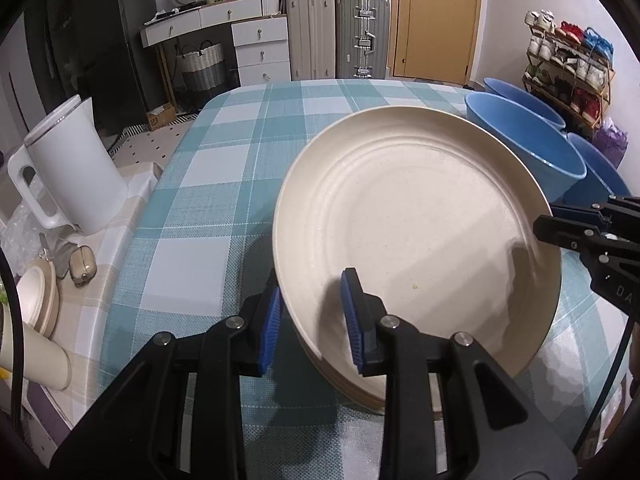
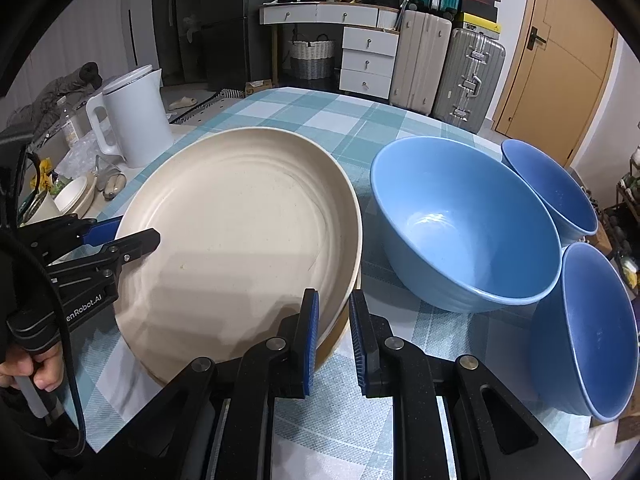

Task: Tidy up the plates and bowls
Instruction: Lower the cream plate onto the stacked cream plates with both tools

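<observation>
A cream plate (image 1: 416,216) (image 2: 240,220) hangs between both grippers just over a stack of like plates (image 1: 360,392) (image 2: 338,338) on the checked tablecloth. My left gripper (image 1: 312,312) (image 2: 138,229) is shut on its left rim, one pad outside and one inside. At the opposite rim my right gripper (image 2: 334,328) (image 1: 548,220) is shut on the plate too. A large blue bowl (image 2: 460,232) (image 1: 520,140) stands right of the plates. Two smaller blue bowls (image 2: 552,188) (image 2: 592,332) sit beyond and beside it.
A white kettle (image 1: 72,168) (image 2: 136,120) stands at the table's left edge, with small cream dishes (image 1: 38,296) and clutter near it. A person's hand (image 2: 32,372) holds the left gripper's handle. Suitcases, drawers and a door lie beyond the table's far edge.
</observation>
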The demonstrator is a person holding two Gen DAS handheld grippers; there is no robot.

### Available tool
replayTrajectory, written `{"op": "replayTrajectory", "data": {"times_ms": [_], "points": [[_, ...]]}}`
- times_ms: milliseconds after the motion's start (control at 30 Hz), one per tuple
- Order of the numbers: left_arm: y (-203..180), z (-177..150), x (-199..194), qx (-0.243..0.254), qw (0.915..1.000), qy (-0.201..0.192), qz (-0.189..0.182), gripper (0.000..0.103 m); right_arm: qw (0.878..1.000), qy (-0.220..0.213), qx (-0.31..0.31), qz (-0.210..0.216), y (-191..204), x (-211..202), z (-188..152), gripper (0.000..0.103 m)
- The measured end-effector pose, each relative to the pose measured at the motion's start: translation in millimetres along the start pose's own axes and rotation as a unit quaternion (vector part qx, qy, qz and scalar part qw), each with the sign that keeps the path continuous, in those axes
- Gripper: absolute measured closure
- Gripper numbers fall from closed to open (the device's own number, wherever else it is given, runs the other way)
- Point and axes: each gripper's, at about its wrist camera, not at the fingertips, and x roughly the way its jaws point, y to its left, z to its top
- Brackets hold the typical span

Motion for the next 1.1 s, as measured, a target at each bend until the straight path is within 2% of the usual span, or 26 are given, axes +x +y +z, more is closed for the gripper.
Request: {"op": "replayTrajectory", "data": {"times_ms": [400,1100], "points": [[-7.5,-5.1,5.3,0.021,0.9997,0.002,0.009,0.077,1.0,0.002,-0.006,-0.018,3.0,5.7,-7.6,0.087],[-12.0,-11.8,14.9,0.05,0.9982,0.013,0.03,0.075,1.0,0.0,0.011,-0.016,5.7,10.8,-13.2,0.083]]}}
